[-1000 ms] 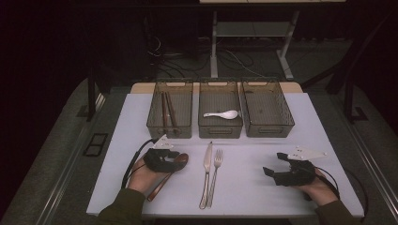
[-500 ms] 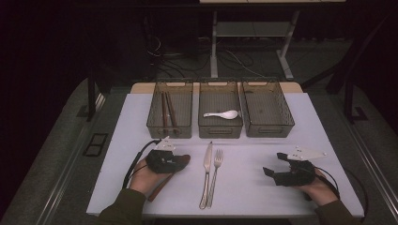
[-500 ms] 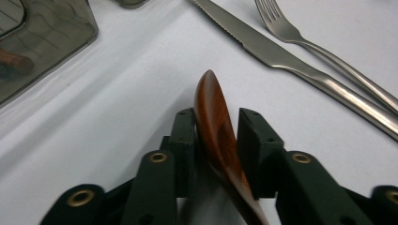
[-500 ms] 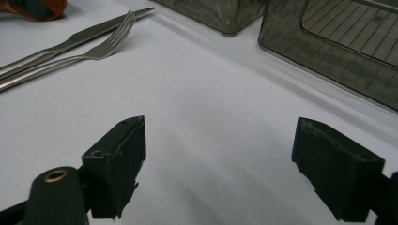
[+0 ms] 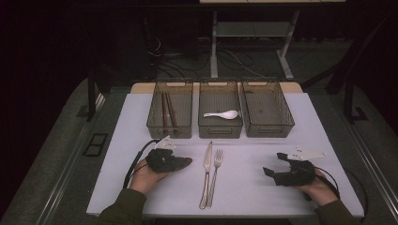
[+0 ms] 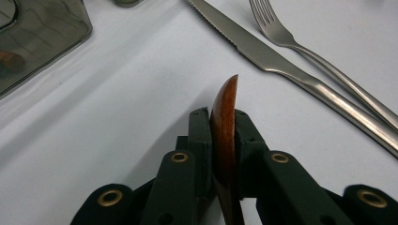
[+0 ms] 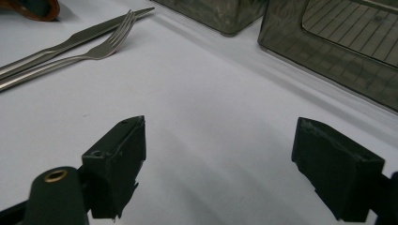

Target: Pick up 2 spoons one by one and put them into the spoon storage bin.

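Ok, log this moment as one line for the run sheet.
left gripper: jaws just closed on wooden spoon | right gripper: open, idle over table | knife, fork: untouched

light: dim room, bright table (image 5: 141, 117) | shadows: soft | focus: near jaws perhaps slightly blurred

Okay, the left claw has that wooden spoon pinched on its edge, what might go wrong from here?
The left claw, whose jaws have just been closing, grips the wooden spoon edge-on across its thin curved bowl, so it may twist or slip out when lifted. The knife and fork lie close beside it; a swinging spoon might knock them. On the way to the bins, its handle could catch the rim of the left bin.
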